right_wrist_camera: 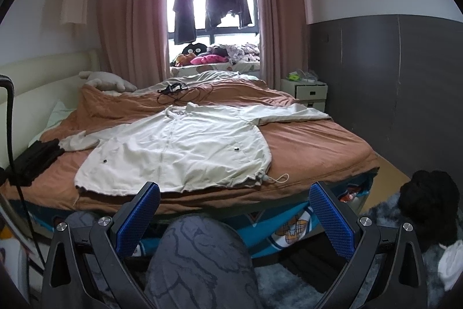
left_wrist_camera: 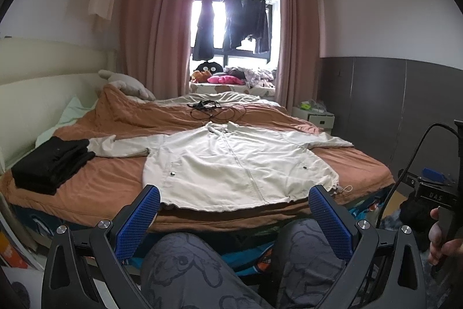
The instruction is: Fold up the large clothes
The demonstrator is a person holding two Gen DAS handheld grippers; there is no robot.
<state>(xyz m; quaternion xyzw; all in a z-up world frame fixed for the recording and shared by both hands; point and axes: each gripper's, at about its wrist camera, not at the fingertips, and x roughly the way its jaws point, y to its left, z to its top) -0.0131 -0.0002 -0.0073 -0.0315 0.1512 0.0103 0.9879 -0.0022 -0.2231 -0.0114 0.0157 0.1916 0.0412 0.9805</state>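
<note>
A cream zip-front jacket (left_wrist_camera: 231,164) (right_wrist_camera: 179,152) lies flat, front up, on the orange bedcover (left_wrist_camera: 101,181) (right_wrist_camera: 312,152). Both sleeves spread out sideways, and its hem faces me near the bed's front edge. A drawstring (right_wrist_camera: 277,178) trails from the hem's right corner. My left gripper (left_wrist_camera: 234,193) is open, held in front of the hem above the person's knees, with nothing between its blue pads (left_wrist_camera: 139,222). My right gripper (right_wrist_camera: 234,190) is open too, short of the hem and empty. The right gripper's handle, in a hand (left_wrist_camera: 442,239), shows in the left wrist view.
A stack of folded black clothes (left_wrist_camera: 52,164) (right_wrist_camera: 34,161) sits on the bed's left side. Black cables (left_wrist_camera: 214,109) (right_wrist_camera: 182,93) lie beyond the jacket's collar. A white bedside cabinet (right_wrist_camera: 306,91) stands at the right wall. A dark bundle (right_wrist_camera: 425,193) lies on the floor rug.
</note>
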